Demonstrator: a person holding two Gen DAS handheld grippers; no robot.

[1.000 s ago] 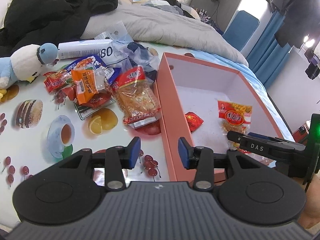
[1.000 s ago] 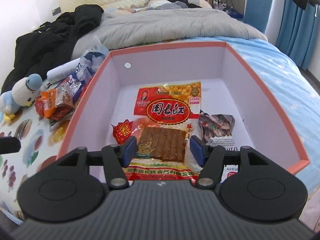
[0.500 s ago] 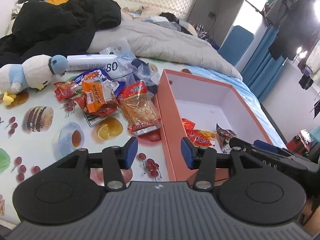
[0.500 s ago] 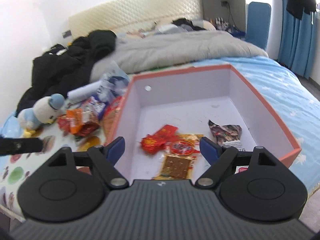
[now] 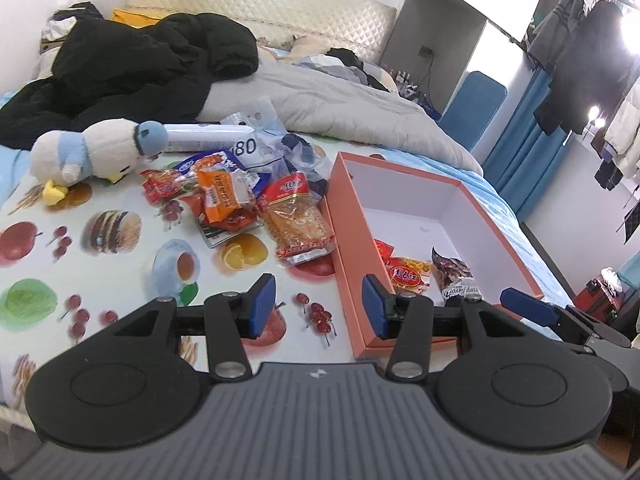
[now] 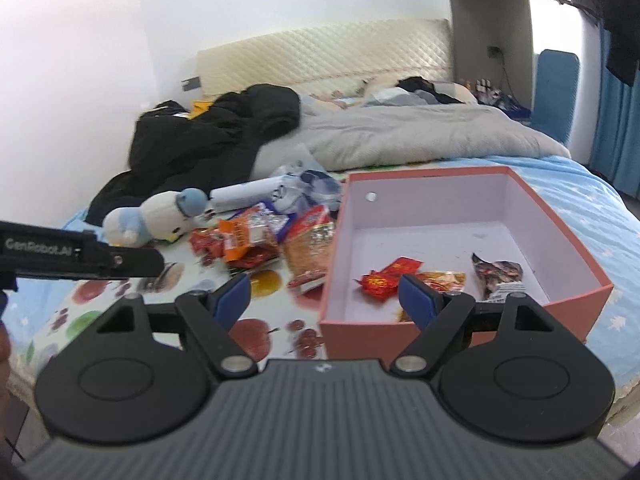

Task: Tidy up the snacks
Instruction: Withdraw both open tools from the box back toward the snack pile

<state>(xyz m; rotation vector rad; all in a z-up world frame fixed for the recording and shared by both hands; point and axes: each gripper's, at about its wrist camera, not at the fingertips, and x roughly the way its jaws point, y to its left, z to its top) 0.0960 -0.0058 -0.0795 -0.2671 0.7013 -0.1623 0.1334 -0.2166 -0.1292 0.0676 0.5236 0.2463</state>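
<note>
An orange box point(image 5: 347, 248) with a white inside stands on the fruit-print cloth. It holds a red packet point(image 6: 390, 278), a yellow-red packet point(image 6: 444, 280) and a dark packet point(image 6: 498, 274). Left of the box lies a pile of snacks point(image 5: 224, 200), with a large orange-red packet point(image 5: 298, 216) closest to its wall. My left gripper point(image 5: 318, 306) hangs open over the cloth at the box's near left corner, nothing between its pads. My right gripper point(image 6: 325, 298) stands wide open in front of the box's near wall point(image 6: 440, 330), also empty. One of its fingers point(image 5: 528, 307) shows at the right of the left wrist view.
A plush penguin point(image 5: 92, 152) and a white tube point(image 5: 204, 136) lie behind the pile. A black coat point(image 5: 132, 68) and a grey duvet point(image 5: 328, 108) cover the bed beyond. A blue chair point(image 5: 476, 96) stands at the back right. The left gripper's side point(image 6: 76, 256) crosses the right wrist view.
Both grippers drew back and rose away from the box. The right gripper's jaws widened, and the yellow-red packet that lay between them now lies in the box.
</note>
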